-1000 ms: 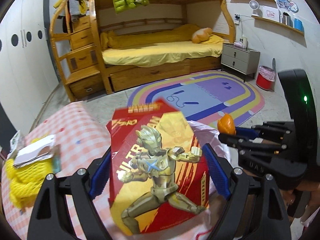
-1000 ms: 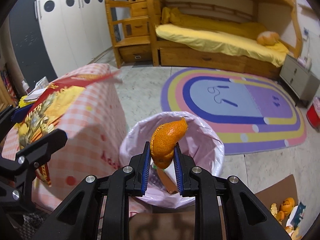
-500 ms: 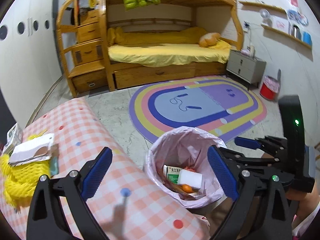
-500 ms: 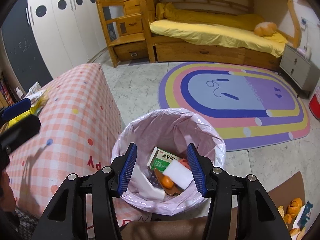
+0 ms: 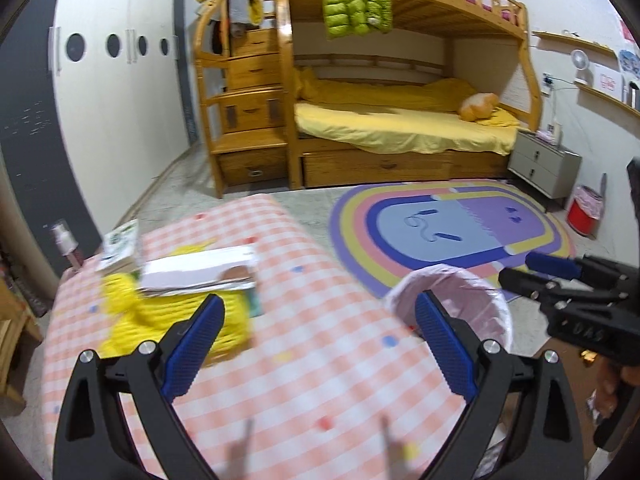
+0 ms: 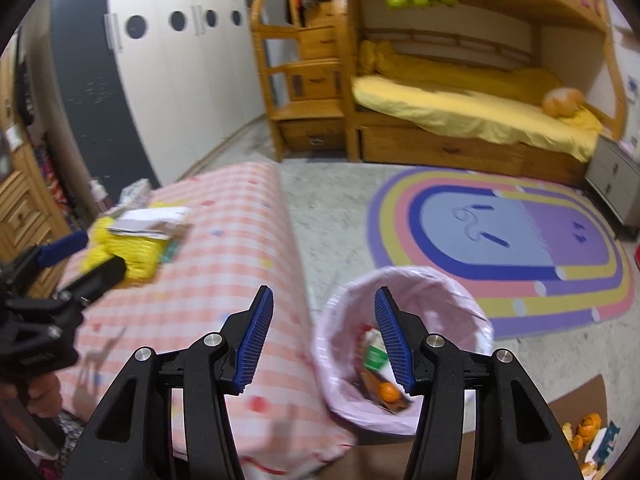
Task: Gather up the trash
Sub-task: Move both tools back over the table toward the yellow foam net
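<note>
Left tongs [image 5: 318,340]: we see them spread wide, holding nothing, over the pink-checked tabletop [image 5: 320,368].
Right tongs [image 6: 324,336]: parted wide, nothing held, above the tabletop edge and bin rim.
Trash bin [image 5: 452,280]: pink-lined, on the floor just beside the tabletop, at 4 o'clock from the left tongs; carton and orange peel inside [image 6: 384,392].
Yellow net [image 5: 136,312]: on the tabletop at 10 o'clock from the left tongs.
White wrapper [image 5: 200,270]: lies on the net, long axis running 9-to-3, slightly blurred.
Small packet [image 5: 118,244]: at 11 o'clock, beyond the net.
</note>
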Available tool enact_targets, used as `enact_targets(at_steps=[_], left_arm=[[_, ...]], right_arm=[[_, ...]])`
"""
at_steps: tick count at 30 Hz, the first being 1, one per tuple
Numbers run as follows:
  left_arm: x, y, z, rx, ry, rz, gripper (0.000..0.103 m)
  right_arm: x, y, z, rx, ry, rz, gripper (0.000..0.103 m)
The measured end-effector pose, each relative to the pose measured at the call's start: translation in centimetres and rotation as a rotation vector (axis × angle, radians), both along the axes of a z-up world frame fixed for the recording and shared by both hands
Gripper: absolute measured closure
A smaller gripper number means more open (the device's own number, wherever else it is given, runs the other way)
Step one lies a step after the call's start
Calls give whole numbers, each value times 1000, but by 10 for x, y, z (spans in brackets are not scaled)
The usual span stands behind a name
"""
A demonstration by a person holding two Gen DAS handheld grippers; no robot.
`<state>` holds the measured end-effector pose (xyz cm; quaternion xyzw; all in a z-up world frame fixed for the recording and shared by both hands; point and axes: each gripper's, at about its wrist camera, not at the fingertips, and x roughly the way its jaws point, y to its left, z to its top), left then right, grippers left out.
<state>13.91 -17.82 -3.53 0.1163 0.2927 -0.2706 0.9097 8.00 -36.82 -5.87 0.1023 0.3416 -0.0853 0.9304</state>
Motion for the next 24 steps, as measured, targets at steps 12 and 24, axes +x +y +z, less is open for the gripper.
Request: enact_targets(at_steps=[12, 24], left_arm=[[28, 115, 4, -11, 20, 245, 10], [62, 193, -5, 58, 44, 429, 10]], right_arm=[[51, 103, 17, -17, -19, 205, 46], [108, 150, 1, -27, -3, 305, 46]])
